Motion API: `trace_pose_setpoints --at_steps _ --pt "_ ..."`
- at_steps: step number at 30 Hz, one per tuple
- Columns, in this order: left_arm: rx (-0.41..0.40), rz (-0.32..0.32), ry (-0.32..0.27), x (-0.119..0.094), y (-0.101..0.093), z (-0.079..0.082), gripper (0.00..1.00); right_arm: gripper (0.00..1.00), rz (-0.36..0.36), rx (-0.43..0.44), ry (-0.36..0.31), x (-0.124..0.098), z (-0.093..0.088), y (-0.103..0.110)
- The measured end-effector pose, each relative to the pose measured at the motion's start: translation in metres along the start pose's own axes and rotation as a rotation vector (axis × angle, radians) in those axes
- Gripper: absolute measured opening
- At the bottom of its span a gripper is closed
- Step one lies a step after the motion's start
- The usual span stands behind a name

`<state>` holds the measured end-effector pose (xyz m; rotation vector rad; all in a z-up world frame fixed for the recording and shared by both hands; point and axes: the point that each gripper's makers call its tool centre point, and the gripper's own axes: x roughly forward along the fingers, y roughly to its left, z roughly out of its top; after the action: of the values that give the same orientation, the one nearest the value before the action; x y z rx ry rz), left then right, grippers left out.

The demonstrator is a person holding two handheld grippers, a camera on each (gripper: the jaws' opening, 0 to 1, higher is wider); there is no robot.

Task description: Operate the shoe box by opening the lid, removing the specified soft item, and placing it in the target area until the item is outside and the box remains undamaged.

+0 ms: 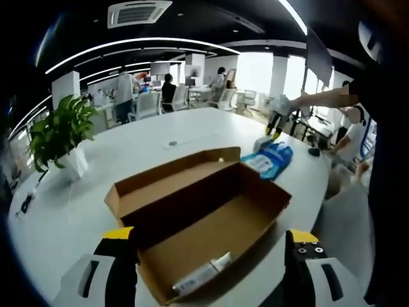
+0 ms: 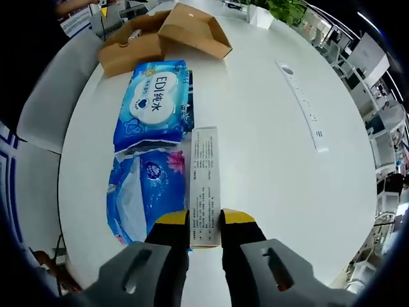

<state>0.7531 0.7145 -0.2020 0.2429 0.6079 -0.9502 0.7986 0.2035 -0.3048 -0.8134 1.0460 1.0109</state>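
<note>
Right hand-held gripper (image 2: 206, 220) clamps a white carton (image 2: 205, 182) beside wipes packs (image 2: 153, 105) — left hand-held gripper (image 1: 214, 243) spread wide over the open shoe box (image 1: 198, 217).

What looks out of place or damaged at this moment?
Nothing looks damaged. The cardboard box lies open and intact with a small white item still inside. Two blue wipe packs and a white carton, gripped by the right gripper, lie outside.
</note>
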Motion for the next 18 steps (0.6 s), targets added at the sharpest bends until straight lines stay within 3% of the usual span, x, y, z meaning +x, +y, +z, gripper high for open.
trace_pose_setpoints --at_steps 18 --pt "-0.007 0.016 0.000 -0.005 0.000 -0.004 0.97 0.16 -0.033 -0.032 0.047 0.004 -0.003 -0.007"
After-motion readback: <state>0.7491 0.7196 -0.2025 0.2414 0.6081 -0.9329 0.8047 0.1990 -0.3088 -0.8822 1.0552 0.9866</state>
